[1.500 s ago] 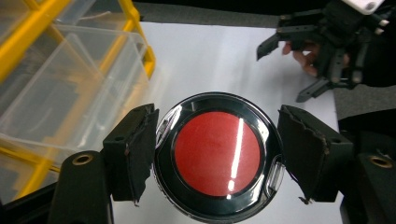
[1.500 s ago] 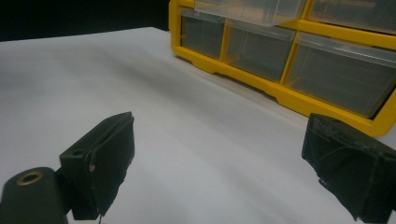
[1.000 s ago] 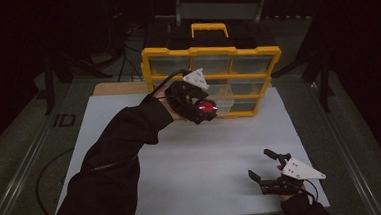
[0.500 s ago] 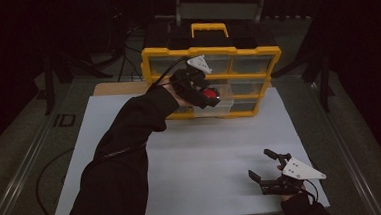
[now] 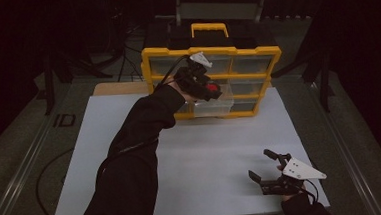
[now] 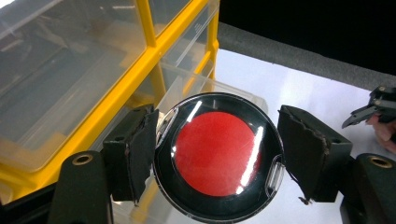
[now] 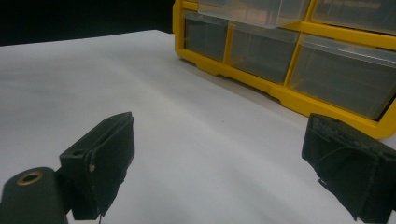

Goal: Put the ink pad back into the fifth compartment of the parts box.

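Red-centred and black-rimmed, the round disc (image 6: 218, 159) sits pinched edge to edge between the two black jaws of the left gripper (image 6: 217, 156), its flat face turned toward that gripper's camera; being circular, it has no long axis to speak of, and a clear rim with small tabs rings it. In the high view the disc (image 5: 212, 88) shows as a red spot at the front of the left gripper (image 5: 204, 84), held in the air just before the yellow organiser (image 5: 255, 53), level with its middle row of clear drawers. One clear drawer (image 5: 213, 107) of the lower rows stands pulled out toward the person, directly below the held disc. The organiser stands upright at the far edge of the white tabletop (image 5: 206, 156), with a yellow handle on top. The person's dark sleeve (image 5: 136, 146) runs diagonally from the bottom of the high view up to the left gripper. The right gripper (image 5: 262, 169) rests low over the near right corner of the tabletop, well apart from the organiser; its jaws are spread wide with nothing between them, as the right gripper view (image 7: 219, 163) confirms.
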Motion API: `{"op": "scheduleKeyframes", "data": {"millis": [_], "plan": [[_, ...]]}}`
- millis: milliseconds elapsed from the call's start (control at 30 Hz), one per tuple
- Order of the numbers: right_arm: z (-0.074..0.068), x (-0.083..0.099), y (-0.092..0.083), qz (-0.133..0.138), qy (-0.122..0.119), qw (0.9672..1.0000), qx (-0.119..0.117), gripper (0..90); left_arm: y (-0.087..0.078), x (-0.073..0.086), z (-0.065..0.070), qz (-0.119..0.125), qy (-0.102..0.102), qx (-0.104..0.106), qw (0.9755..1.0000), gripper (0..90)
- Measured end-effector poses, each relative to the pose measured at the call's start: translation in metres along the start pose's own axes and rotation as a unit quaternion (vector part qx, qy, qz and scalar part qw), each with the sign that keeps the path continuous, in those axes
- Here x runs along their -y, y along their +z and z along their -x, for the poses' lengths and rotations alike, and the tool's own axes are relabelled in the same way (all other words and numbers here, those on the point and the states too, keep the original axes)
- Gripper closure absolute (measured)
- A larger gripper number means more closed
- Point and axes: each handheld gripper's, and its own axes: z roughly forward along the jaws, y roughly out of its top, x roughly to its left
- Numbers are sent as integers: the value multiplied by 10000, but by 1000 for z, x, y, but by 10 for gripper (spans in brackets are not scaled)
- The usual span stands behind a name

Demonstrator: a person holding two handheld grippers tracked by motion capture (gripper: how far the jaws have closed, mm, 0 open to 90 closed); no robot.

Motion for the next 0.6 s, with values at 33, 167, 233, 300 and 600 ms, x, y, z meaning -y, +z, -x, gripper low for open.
{"op": "scheduleKeyframes", "data": {"millis": [33, 167, 233, 300, 600], "plan": [[0, 0, 0, -3, 4, 10000, -8, 96, 2, 1, -1, 5, -46, 18, 10000, 307], [-1, 0, 1, -14, 4, 10000, -33, 96, 6, 1, -5, -20, -215, -85, 9997, 307], [0, 0, 1, -23, 4, 10000, -44, 96, 8, 1, -5, 11, -208, -54, 9998, 307], [0, 1, 1, -6, 25, 10000, -45, 96, 10, 1, -5, 18, -241, -79, 9997, 306], [0, 1, 1, -11, 18, 10000, -54, 96, 19, 1, -8, 61, -362, -174, 9992, 304]]}}
